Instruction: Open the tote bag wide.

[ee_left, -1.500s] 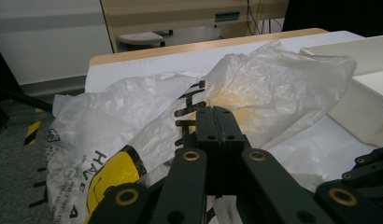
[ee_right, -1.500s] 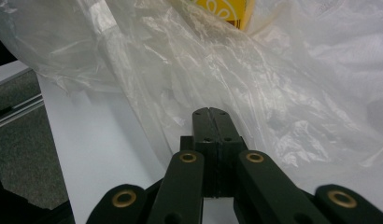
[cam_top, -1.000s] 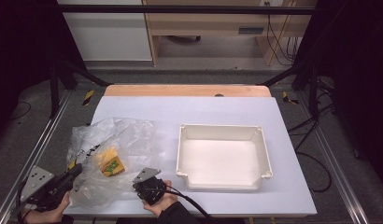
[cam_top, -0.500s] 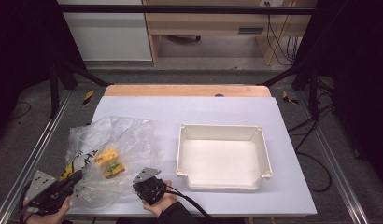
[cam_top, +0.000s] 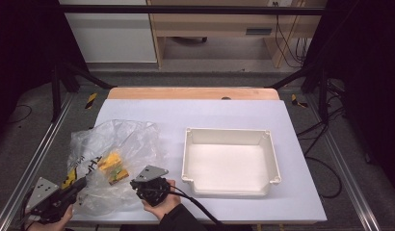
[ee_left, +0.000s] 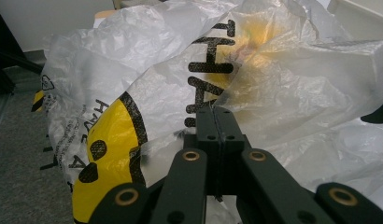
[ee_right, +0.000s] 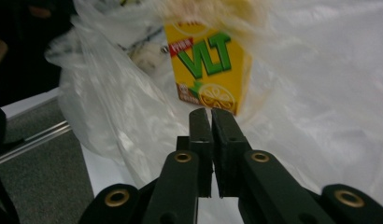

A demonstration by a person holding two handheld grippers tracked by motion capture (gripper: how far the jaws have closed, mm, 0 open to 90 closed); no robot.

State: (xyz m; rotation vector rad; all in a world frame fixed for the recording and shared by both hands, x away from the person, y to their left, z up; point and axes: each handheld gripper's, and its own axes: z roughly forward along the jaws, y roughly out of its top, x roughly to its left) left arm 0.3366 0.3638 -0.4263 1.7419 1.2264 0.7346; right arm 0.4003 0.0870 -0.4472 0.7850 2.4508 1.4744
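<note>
The white tray (cam_top: 229, 161) sits at 3 o'clock of the plastic bag (cam_top: 113, 154), with the yellow carton (cam_top: 113, 167) inside. Left gripper (ee_left: 216, 114) is pinching bag film, so I'd keep that taut. Right gripper (ee_right: 211, 116), jaws nearly together with nothing clamped, should spread wide before going for the carton at its 12 o'clock.

I see the crumpled clear plastic bag (cam_top: 113, 154) lying left of the white rectangular plastic tray (cam_top: 229, 137). The yellow drink carton (cam_top: 113, 167) sits inside it.

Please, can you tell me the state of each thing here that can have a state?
Plastic bag: crumpled, lifted at one edge.
Yellow drink carton: inside the bag.
White tray: empty, upright.
Left hand-held gripper: shut on the bag's film.
Right hand-held gripper: almost shut, holding nothing visible.
</note>
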